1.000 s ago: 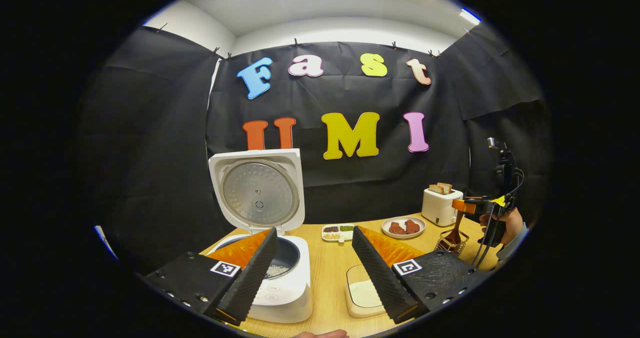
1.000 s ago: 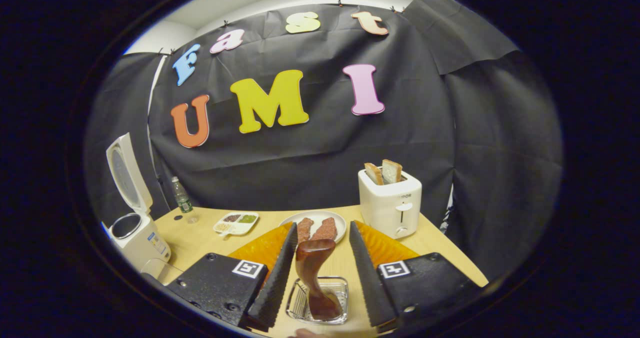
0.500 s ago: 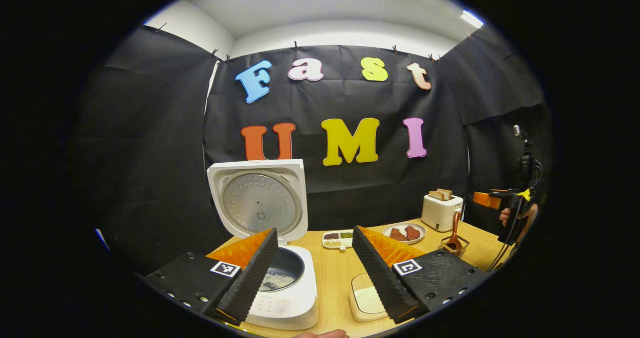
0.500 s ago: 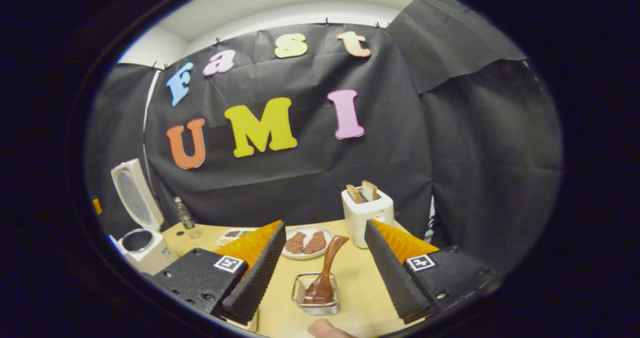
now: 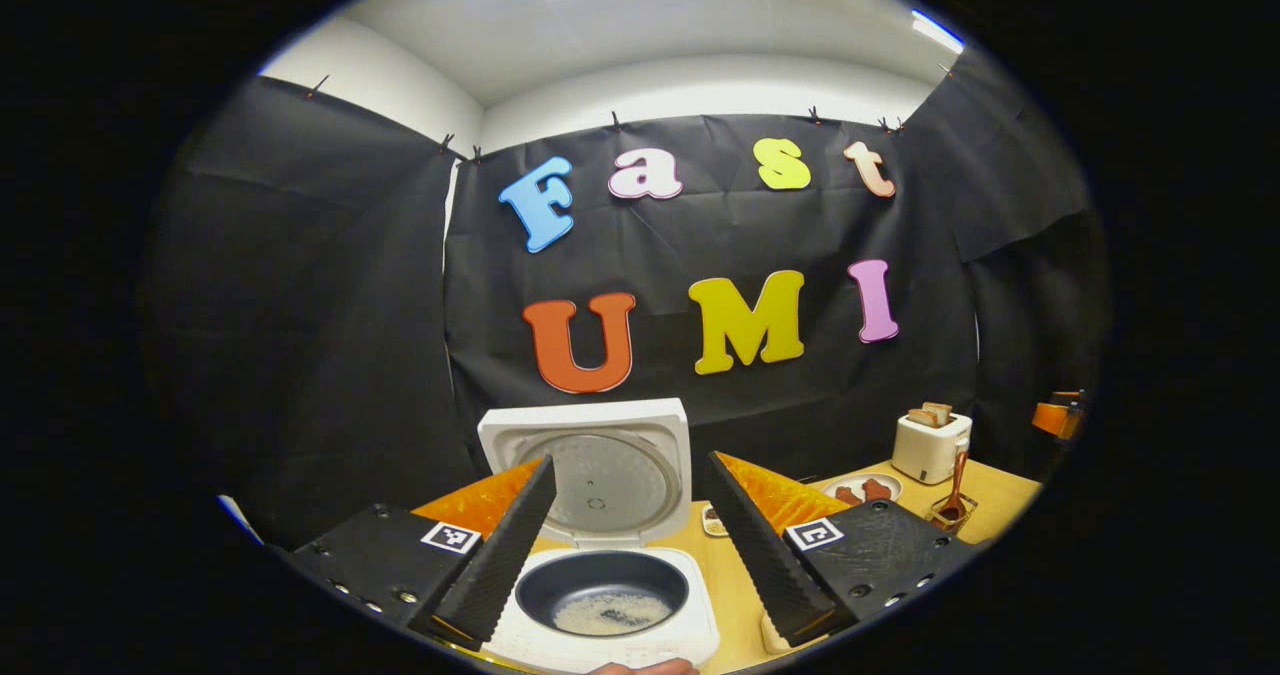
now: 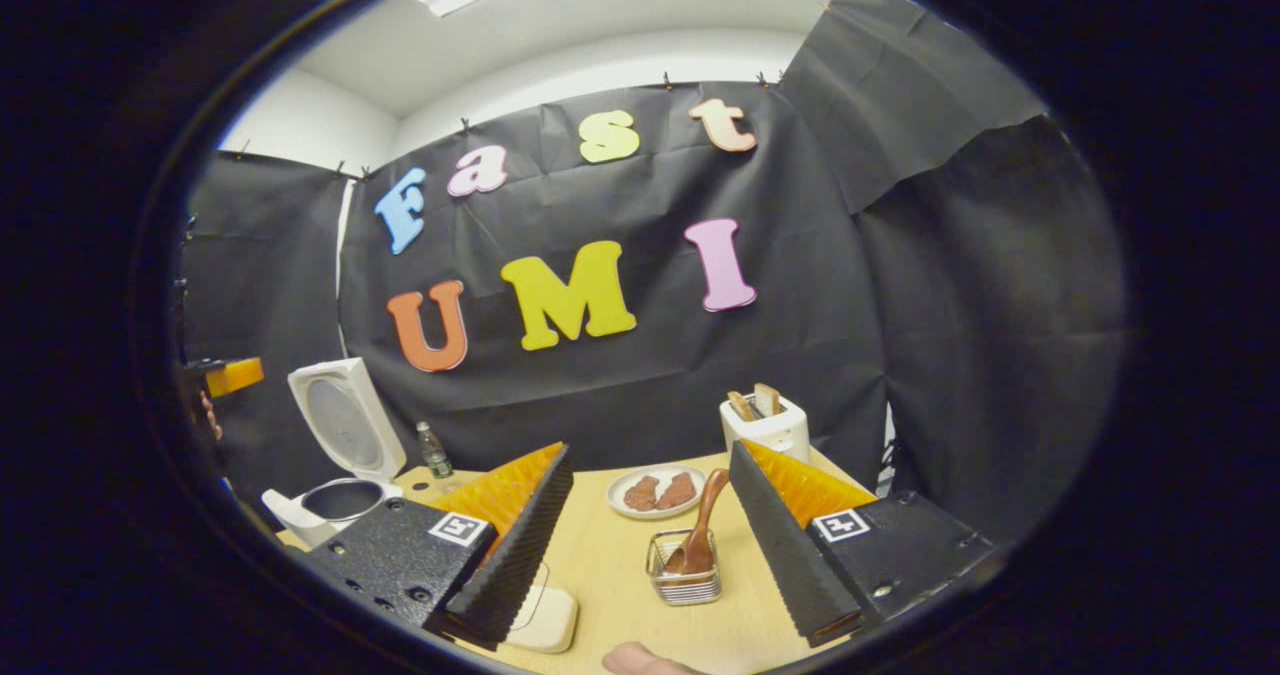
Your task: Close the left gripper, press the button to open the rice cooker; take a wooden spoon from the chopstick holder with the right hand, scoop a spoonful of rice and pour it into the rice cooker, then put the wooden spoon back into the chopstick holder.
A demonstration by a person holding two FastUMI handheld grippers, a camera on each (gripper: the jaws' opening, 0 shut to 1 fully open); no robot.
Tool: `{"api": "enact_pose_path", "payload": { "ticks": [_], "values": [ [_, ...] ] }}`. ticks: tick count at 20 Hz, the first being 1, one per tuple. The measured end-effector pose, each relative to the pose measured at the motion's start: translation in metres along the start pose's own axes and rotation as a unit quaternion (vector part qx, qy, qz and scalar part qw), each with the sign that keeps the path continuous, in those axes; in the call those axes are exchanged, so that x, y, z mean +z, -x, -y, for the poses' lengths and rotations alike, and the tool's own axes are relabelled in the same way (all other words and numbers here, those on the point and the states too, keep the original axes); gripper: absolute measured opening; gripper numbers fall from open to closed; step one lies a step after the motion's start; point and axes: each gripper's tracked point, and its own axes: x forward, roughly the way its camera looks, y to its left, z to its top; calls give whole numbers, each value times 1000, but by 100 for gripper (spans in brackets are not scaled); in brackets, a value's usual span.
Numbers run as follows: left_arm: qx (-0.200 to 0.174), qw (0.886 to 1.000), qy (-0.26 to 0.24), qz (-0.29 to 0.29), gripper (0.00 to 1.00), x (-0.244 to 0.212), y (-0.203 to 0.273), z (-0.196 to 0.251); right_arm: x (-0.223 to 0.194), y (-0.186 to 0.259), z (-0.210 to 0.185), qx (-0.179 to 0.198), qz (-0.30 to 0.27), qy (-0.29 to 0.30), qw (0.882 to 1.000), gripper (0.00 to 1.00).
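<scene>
Holding both tools empty, you have the left gripper [image 5: 628,580] with fingers spread wide above the open white rice cooker [image 5: 610,605], whose dark inner pot shows a little rice and whose lid stands upright behind. Your right gripper [image 6: 650,565] is likewise parted, well back from the dark wooden spoon [image 6: 700,535] leaning bowl-down in the wire chopstick holder [image 6: 684,577]. Beyond it sit the white plate of brown pieces [image 6: 655,490] and the white toaster [image 6: 765,425] on the pale wooden table [image 6: 610,555].

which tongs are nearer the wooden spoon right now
Right. The right tongs hang open just in front of the wooden spoon standing in the chopstick holder. The left tongs are open over the rice cooker, far across the table.
</scene>
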Motion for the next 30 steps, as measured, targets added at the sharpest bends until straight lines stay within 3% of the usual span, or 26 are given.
{"api": "enact_pose_path", "payload": {
  "ticks": [2, 4, 8, 9, 10, 14, 15, 16, 20, 21, 22, 23, 25, 28, 29, 30],
  "values": [
    [1, 1000, -14, 8, 95, 13, -14, -5, 2, 6, -9, 12, 2, 3, 1000, 96],
    [3, 1000, -11, 20, 95, 29, -34, -6, 2, 8, -11, 20, 5, 3, 1000, 100],
    [-24, 997, 63, 27, 95, 48, -97, -8, -6, 12, -11, 26, -1, -4, 1000, 100],
    [-25, 996, 76, 28, 90, 49, -116, -12, -7, 14, -12, 29, -1, -9, 1000, 96],
    [-20, 996, 78, 28, 95, 49, -135, -20, -7, 16, -11, 31, 3, -13, 999, 100],
    [-14, 996, 82, -21, 95, 8, -200, -36, -12, 19, 2, 21, 4, -23, 1000, 100],
    [-5, 995, 88, -35, 95, -2, -214, -42, -11, 21, 2, 21, 4, -20, 1000, 95],
    [5, 994, 94, -49, 95, -11, -222, -51, -9, 23, 3, 19, 6, -17, 1000, 100],
    [-3, 989, 110, -97, 94, -40, -228, -52, -4, 33, 2, 22, 17, -13, 1000, 100],
    [7, 988, 98, -121, 94, -54, -226, -55, -3, 36, 1, 22, 20, -16, 999, 100],
    [22, 989, 75, -126, 100, -56, -226, -61, -4, 39, 1, 22, 19, -15, 999, 95],
    [27, 988, 63, -136, 96, -61, -229, -66, -5, 42, 0, 23, 16, -12, 1000, 95],
    [25, 985, 63, -159, 100, -59, -214, -58, 0, 54, -8, 36, 21, -10, 999, 100],
    [22, 981, 61, -180, 96, -59, -187, -57, 7, 75, -13, 44, 34, -2, 998, 100],
    [26, 982, 58, -179, 96, -61, -181, -57, 9, 81, -15, 47, 38, 0, 998, 95],
    [28, 983, 56, -174, 94, -60, -174, -55, 10, 89, -14, 46, 42, 1, 998, 100]
  ]
}}
